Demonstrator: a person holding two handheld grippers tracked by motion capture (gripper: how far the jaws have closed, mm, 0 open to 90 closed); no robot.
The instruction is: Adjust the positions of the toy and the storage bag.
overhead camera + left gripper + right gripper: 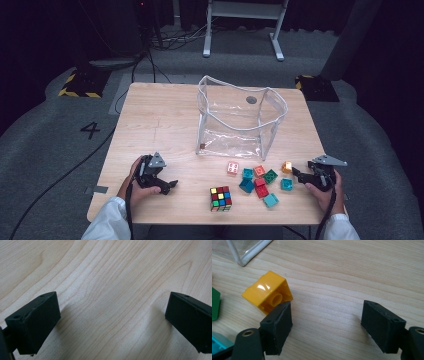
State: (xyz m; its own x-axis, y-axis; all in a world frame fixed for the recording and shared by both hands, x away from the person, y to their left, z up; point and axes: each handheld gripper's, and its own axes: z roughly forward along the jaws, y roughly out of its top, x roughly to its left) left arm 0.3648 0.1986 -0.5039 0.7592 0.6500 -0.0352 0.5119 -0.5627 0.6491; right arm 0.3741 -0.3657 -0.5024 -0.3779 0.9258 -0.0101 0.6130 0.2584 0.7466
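We have the high view fixed above the person's side, facing forward and down over the whole table (pixel 150 115), far out. Left gripper view rides the left gripper (pixel 112 322), aimed steeply down, very close to bare wood. Right gripper view rides the right gripper (pixel 327 322), close and low, looking over the yellow block (pixel 265 291) toward the clear bag (pixel 247 250); we share both with the high view.
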